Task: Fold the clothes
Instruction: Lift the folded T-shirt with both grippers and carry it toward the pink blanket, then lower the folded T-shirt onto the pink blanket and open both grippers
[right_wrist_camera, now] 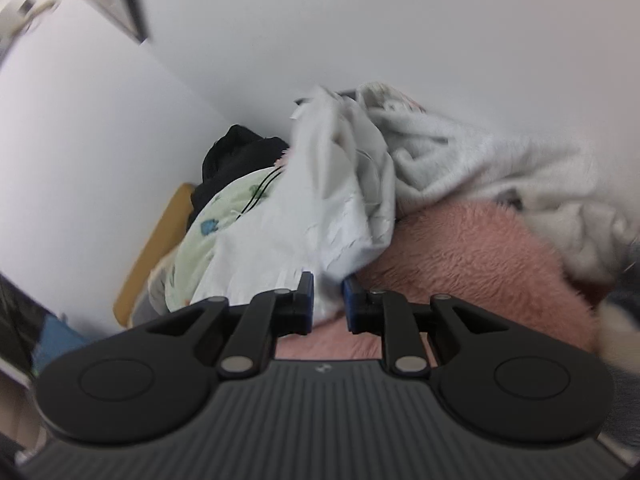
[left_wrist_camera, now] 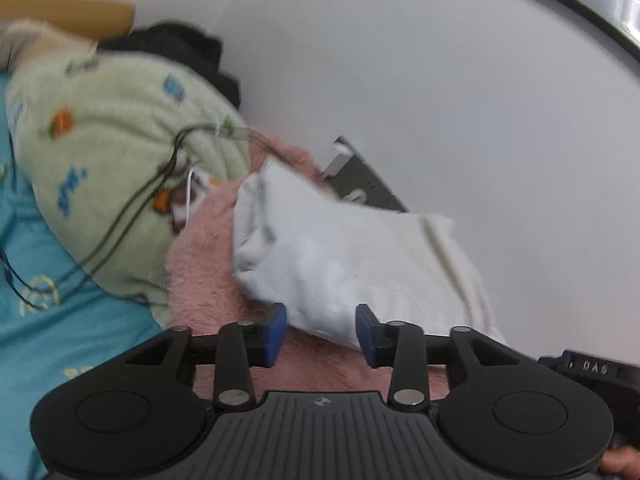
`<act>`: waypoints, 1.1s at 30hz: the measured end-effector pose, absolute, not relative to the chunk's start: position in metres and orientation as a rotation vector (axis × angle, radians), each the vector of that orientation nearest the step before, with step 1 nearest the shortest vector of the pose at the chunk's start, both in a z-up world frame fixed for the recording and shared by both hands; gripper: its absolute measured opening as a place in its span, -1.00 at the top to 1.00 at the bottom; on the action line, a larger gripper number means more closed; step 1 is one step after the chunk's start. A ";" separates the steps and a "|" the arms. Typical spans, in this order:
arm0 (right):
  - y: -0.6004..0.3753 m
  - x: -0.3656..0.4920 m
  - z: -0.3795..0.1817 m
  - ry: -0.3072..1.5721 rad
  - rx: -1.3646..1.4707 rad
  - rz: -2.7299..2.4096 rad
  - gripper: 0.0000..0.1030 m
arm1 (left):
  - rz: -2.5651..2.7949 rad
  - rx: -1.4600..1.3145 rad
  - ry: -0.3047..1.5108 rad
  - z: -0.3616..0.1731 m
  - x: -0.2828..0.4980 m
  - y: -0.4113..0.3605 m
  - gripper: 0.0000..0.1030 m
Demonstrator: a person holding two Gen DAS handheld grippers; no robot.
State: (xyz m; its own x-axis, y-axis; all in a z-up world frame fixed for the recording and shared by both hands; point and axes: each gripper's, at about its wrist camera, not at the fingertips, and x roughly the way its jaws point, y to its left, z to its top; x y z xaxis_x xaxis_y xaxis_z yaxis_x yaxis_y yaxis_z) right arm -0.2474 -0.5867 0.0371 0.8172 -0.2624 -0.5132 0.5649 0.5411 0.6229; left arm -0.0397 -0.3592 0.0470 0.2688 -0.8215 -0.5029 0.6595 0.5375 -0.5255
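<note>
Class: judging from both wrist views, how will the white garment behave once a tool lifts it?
The white garment is probably floppy: it already hangs in crumpled folds from the right tool. It looks thin, so likely light. It may drag on the fuzzy pink blanket beneath rather than slide.

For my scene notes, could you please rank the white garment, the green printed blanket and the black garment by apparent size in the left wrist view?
1-2. Green printed blanket and white garment: similar; the garment lies nearer, so unsure.
3. Black garment: smallest, farthest and partly hidden.
</note>
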 end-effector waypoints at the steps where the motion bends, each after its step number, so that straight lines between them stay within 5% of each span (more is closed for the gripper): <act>1: -0.582 -0.255 0.046 0.380 0.839 -0.500 0.62 | -1.013 -0.214 0.795 0.059 -0.049 -0.355 0.03; 4: -0.565 -0.273 0.072 0.376 0.775 -0.461 0.57 | -1.011 -0.162 0.694 0.097 -0.081 -0.341 -0.43; 6: -0.551 -0.283 0.087 0.361 0.723 -0.444 0.11 | -1.008 -0.117 0.626 0.115 -0.100 -0.334 -0.60; 8: -0.533 -0.297 0.102 0.325 0.660 -0.437 -0.74 | -1.005 -0.079 0.565 0.132 -0.119 -0.325 -0.74; 11: -0.506 -0.314 0.120 0.286 0.562 -0.429 -0.69 | -1.001 -0.060 0.484 0.150 -0.149 -0.307 -0.99; 33: -0.382 -0.374 0.095 0.169 0.184 -0.465 -0.69 | -0.843 -0.003 0.190 0.119 -0.284 -0.187 -0.99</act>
